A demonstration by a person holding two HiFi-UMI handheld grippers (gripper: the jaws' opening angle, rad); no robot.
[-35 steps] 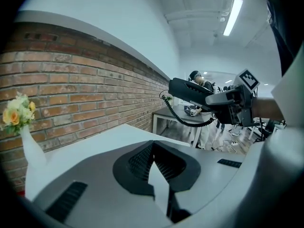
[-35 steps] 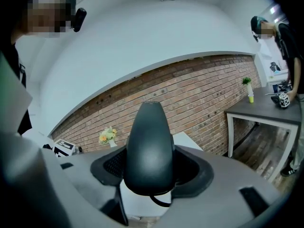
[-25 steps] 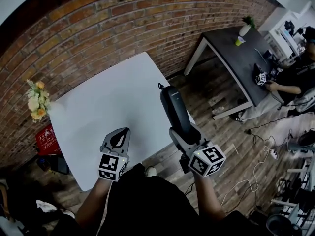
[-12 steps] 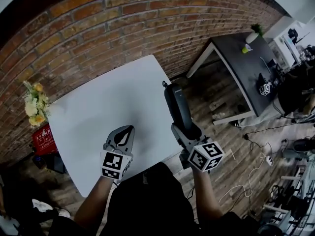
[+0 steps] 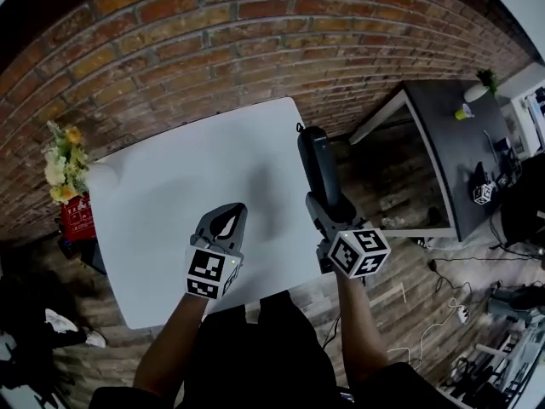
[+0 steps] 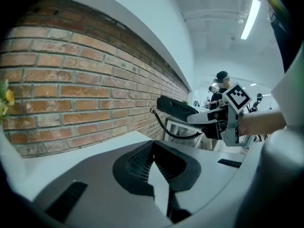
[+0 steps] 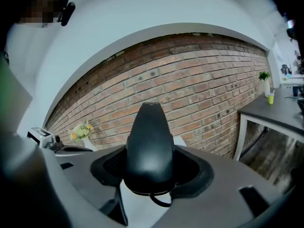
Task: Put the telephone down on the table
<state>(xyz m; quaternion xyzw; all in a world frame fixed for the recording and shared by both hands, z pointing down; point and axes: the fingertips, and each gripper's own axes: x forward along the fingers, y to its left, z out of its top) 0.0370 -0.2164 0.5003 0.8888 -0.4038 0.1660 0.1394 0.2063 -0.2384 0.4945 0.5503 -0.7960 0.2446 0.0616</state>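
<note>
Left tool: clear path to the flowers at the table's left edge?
Probably yes: the left tool is empty over bare table, nothing between it and the flowers. The telephone sits in the right tool, on the other side.

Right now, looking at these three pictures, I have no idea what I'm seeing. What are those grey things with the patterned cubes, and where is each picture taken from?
A person holds a two-jaw gripper in each hand, and the patterned cubes are part of those tools. The head view comes from a camera on the person's head, looking steeply down. The other two views come from a camera riding on each gripper, looking along its jaws.

The right gripper is clamped on a black telephone handset, held in the air near the right edge of the white table. The left gripper is above the table, its jaws together with nothing between them.

I see nothing lying on the tabletop. Some flowers stand by its far left corner, in front of a brick wall.
</note>
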